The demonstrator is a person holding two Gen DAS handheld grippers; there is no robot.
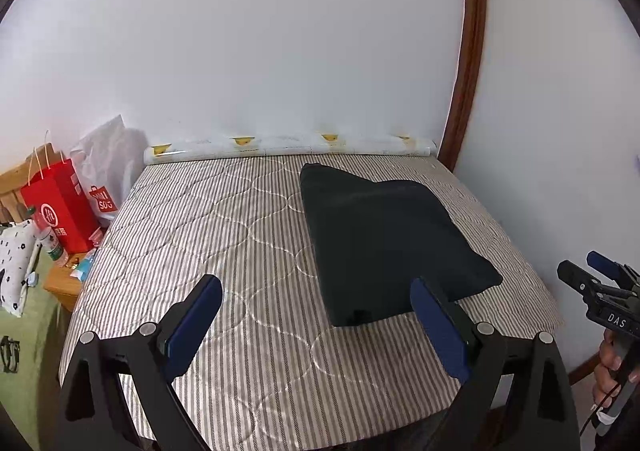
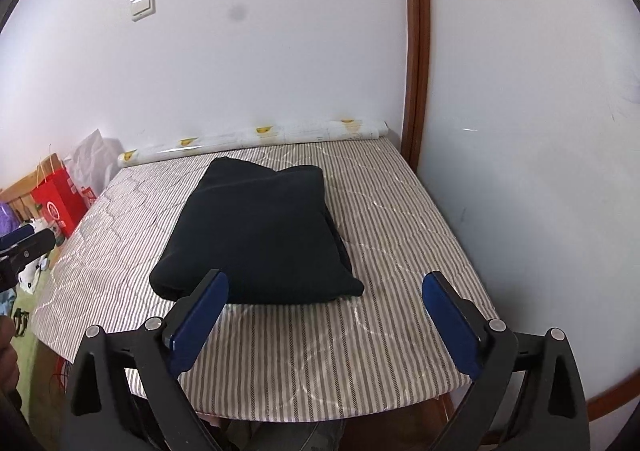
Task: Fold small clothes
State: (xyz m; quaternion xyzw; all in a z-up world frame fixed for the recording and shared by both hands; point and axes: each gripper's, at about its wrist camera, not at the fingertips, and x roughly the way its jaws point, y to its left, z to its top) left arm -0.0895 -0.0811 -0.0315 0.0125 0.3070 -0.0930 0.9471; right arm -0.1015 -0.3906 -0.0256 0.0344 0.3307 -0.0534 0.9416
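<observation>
A dark folded garment lies flat on the striped quilted table top, toward its right half; it also shows in the right wrist view. My left gripper is open and empty, held above the table's front part, just left of the garment's near corner. My right gripper is open and empty, held in front of the garment's near edge. The right gripper also shows at the right edge of the left wrist view. The left gripper's tip shows at the left edge of the right wrist view.
A rolled sheet lies along the table's back edge against the white wall. A red paper bag and a white plastic bag stand to the left. A wooden door frame rises at the back right.
</observation>
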